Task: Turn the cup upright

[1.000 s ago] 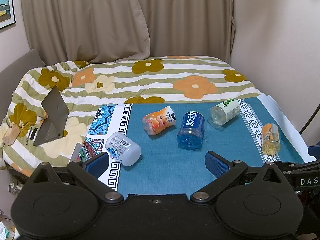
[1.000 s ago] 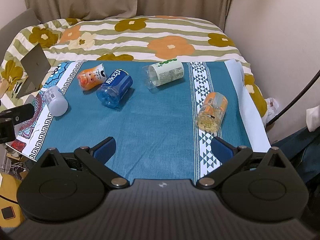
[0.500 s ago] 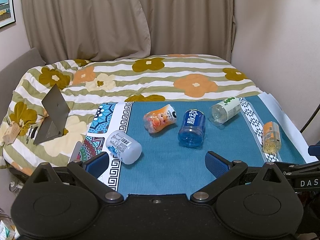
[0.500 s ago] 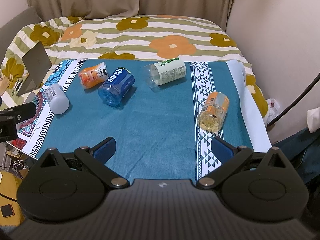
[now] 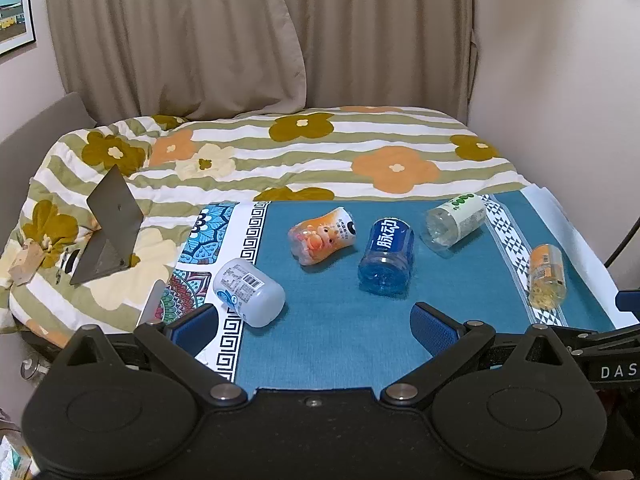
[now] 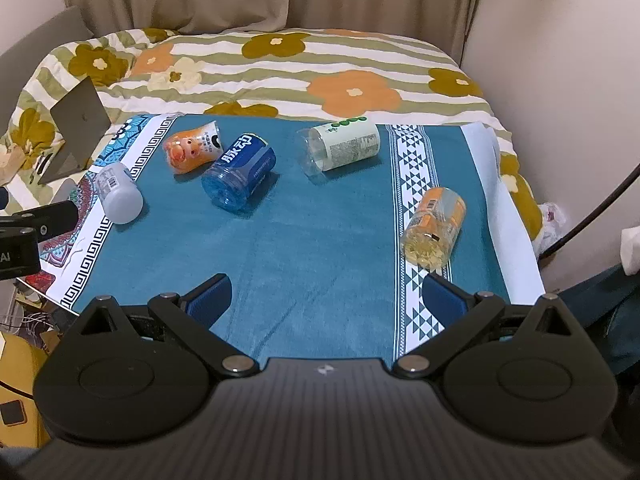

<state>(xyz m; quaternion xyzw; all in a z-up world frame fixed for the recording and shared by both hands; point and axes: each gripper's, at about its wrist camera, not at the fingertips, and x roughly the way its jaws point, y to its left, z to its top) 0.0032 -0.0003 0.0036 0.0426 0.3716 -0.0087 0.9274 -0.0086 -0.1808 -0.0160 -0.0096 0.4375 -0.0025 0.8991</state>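
Several plastic cups lie on their sides on a blue cloth (image 5: 336,336): a white cup (image 5: 248,291) (image 6: 117,192), an orange cartoon cup (image 5: 322,235) (image 6: 194,147), a blue cup (image 5: 386,256) (image 6: 240,171), a clear green-labelled cup (image 5: 456,220) (image 6: 344,146), and an orange-yellow cup (image 5: 546,276) (image 6: 435,226). My left gripper (image 5: 314,324) is open and empty, near the white cup. My right gripper (image 6: 326,296) is open and empty, its right finger just below the orange-yellow cup.
The cloth covers a table in front of a bed with a flowered quilt (image 5: 304,152). A grey laptop-like stand (image 5: 108,224) sits on the quilt at left. A wall (image 6: 568,60) and a dark cable (image 6: 592,212) stand at right.
Both cameras have tilted down and back slightly, so the cups sit lower in each view. No cup has moved. Both grippers stay open.
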